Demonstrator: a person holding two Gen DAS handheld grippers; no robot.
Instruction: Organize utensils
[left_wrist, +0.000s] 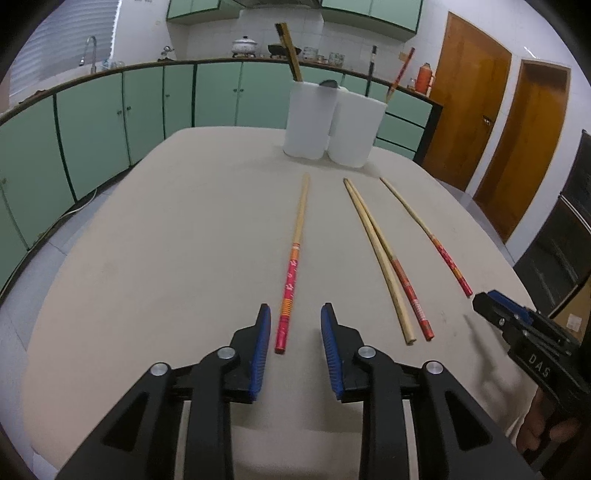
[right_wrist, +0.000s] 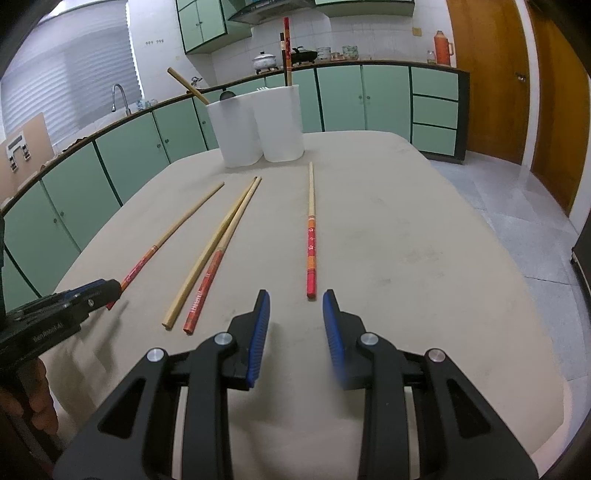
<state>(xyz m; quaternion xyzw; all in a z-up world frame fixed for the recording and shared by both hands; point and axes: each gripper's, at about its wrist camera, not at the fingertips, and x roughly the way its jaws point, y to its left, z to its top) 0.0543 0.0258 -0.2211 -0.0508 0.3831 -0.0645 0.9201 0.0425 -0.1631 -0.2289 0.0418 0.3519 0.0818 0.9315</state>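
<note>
Several chopsticks lie on the beige table (left_wrist: 166, 240). In the left wrist view a red-handled chopstick (left_wrist: 293, 266) lies with its end between the fingers of my open left gripper (left_wrist: 294, 314). A plain and a red-handled chopstick lie together (left_wrist: 384, 258), another (left_wrist: 424, 232) farther right. My right gripper (left_wrist: 484, 299) shows at the right edge. In the right wrist view my open right gripper (right_wrist: 296, 301) sits just short of a red-handled chopstick (right_wrist: 311, 236). The pair (right_wrist: 218, 251) and another chopstick (right_wrist: 173, 232) lie left, near the left gripper (right_wrist: 107, 290).
Two white holders (left_wrist: 332, 122) stand at the table's far side with chopsticks in them; they also show in the right wrist view (right_wrist: 258, 125). Green cabinets (left_wrist: 110, 110) and a counter run behind. Wooden doors (left_wrist: 480, 110) are on the right.
</note>
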